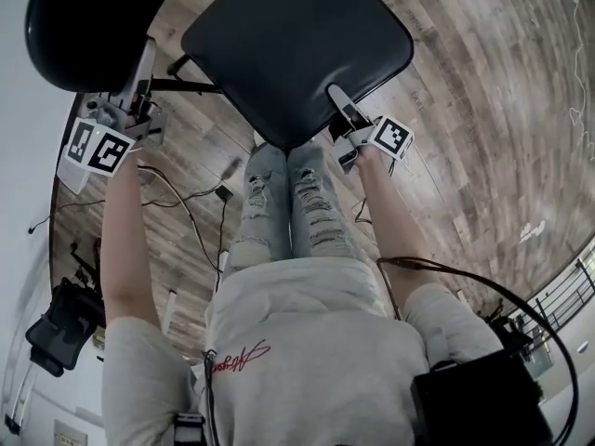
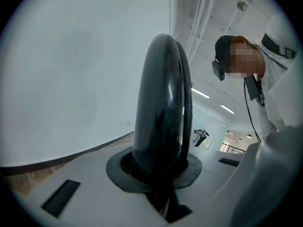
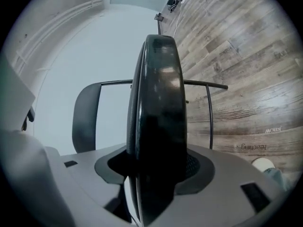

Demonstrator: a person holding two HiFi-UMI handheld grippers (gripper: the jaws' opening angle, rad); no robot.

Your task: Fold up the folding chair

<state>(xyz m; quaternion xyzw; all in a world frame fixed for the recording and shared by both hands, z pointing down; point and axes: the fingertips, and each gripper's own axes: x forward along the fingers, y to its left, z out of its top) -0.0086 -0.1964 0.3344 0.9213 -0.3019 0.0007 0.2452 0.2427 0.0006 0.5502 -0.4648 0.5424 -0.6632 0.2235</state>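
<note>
The folding chair stands open on the wood floor, its black seat (image 1: 297, 45) straight ahead and its black backrest (image 1: 84, 17) at the upper left. My left gripper (image 1: 144, 63) is shut on the backrest's edge, which stands upright between its pads (image 2: 189, 171) as a dark rounded slab (image 2: 161, 103). My right gripper (image 1: 339, 100) is shut on the seat's near edge. The right gripper view shows the seat (image 3: 158, 103) edge-on between the jaws, the backrest (image 3: 85, 117) behind it at the left, and the thin black frame tube (image 3: 208, 112) to the right.
My legs in ripped jeans (image 1: 288, 203) stand just below the seat. A white wall (image 2: 71, 70) runs close along the left. Cables (image 1: 177, 193) and a black device (image 1: 60, 323) lie on the floor at the left. A railing (image 1: 567, 295) shows at the far right.
</note>
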